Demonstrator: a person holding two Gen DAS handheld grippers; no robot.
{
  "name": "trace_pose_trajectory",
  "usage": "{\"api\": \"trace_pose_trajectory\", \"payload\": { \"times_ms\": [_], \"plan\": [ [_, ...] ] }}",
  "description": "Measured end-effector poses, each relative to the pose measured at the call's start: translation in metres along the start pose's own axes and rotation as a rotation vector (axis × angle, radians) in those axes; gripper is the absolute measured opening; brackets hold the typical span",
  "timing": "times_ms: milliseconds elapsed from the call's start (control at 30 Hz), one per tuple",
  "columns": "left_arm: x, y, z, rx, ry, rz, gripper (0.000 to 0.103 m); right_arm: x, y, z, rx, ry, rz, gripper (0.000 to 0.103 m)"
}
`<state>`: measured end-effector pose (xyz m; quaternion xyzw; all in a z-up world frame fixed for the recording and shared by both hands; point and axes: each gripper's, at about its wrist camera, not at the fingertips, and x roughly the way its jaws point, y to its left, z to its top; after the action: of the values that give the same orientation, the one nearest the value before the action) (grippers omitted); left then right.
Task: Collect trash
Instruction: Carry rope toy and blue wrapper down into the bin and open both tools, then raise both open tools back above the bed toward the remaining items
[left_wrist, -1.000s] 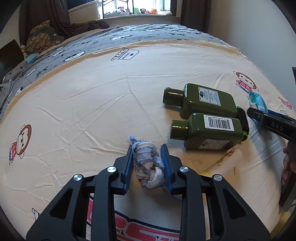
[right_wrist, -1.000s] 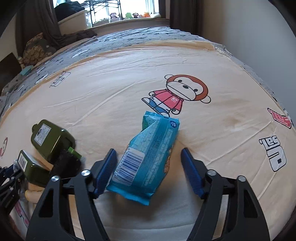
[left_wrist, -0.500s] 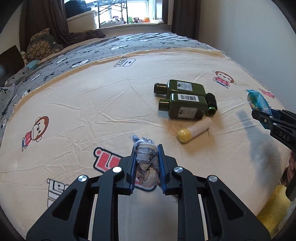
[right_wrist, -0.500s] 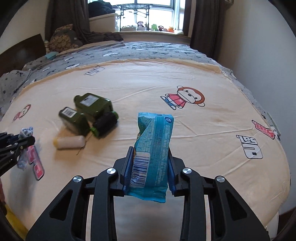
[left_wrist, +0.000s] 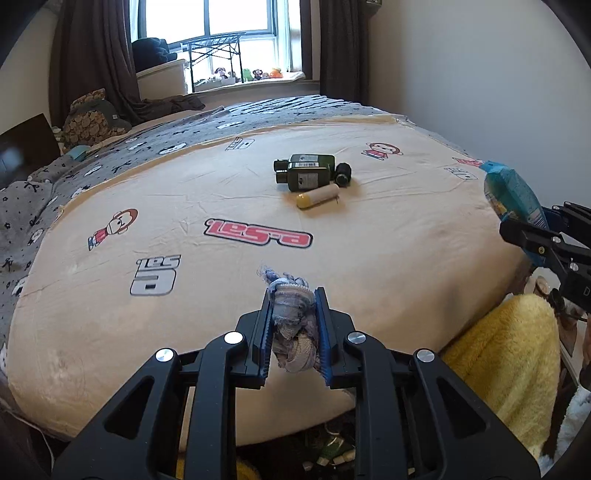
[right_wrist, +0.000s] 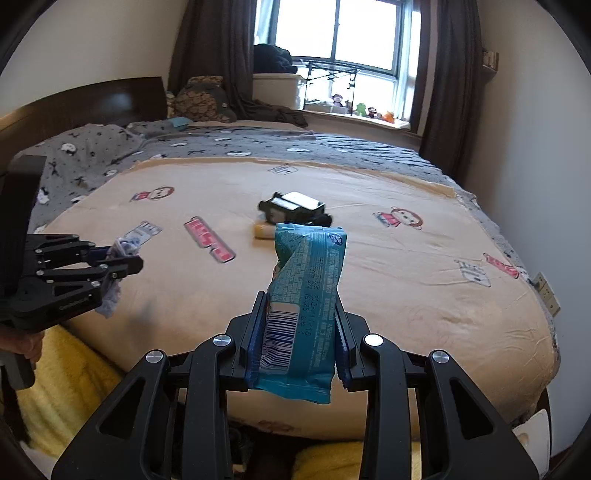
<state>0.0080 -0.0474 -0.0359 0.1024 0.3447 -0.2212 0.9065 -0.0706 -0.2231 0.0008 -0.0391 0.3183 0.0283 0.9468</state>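
Observation:
My left gripper is shut on a crumpled blue-grey rag and holds it in the air at the near edge of the bed. My right gripper is shut on a blue snack wrapper, also lifted at the bed's near edge. The wrapper shows at the right of the left wrist view, and the rag shows at the left of the right wrist view. Two dark green bottles, a black cap and a cream tube lie together mid-bed.
The bed has a cream sheet with monkey prints and a grey blanket behind. A yellow fluffy cloth lies beside the bed's near edge. Small litter lies on the dark floor below. A wall stands at the right.
Both grippers have pulled back from the middle of the bed to its near edge and risen, each carrying its item. The right gripper closed on the wrapper a second ago.

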Motion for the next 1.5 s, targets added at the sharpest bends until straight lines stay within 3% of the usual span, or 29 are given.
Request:
{"api": "trace_pose_trajectory", "payload": {
  "times_ms": [300,333,500,633,900,1133,1233,1300,1433,1500],
  "plan": [
    [0.004,-0.009,-0.089,-0.052,0.126,-0.045,0.02,0.019,0.049,-0.067,0.002,0.177,0.174,0.033],
    [0.008,-0.01,-0.099,-0.078,0.209,-0.087,0.02,0.025,0.051,-0.075,0.007,0.205,0.187,0.033],
    [0.028,-0.017,-0.139,-0.096,0.333,-0.139,0.02,0.05,0.065,-0.108,0.04,0.335,0.247,0.033],
    [0.048,-0.024,-0.161,-0.1,0.422,-0.19,0.02,0.071,0.072,-0.132,0.051,0.434,0.27,0.033],
    [0.091,-0.032,-0.197,-0.104,0.565,-0.223,0.02,0.12,0.085,-0.166,0.052,0.61,0.273,0.033],
    [0.104,-0.027,-0.206,-0.132,0.584,-0.213,0.023,0.131,0.086,-0.17,0.053,0.644,0.276,0.039],
    [0.105,-0.024,-0.209,-0.146,0.587,-0.204,0.031,0.133,0.083,-0.169,0.064,0.64,0.268,0.05],
    [0.103,-0.022,-0.207,-0.146,0.579,-0.198,0.039,0.131,0.078,-0.166,0.076,0.634,0.261,0.058],
    [0.089,-0.019,-0.199,-0.129,0.519,-0.161,0.054,0.121,0.065,-0.157,0.091,0.596,0.235,0.063],
    [0.079,-0.019,-0.19,-0.114,0.48,-0.137,0.068,0.109,0.06,-0.148,0.09,0.554,0.211,0.07]
  ]
}}
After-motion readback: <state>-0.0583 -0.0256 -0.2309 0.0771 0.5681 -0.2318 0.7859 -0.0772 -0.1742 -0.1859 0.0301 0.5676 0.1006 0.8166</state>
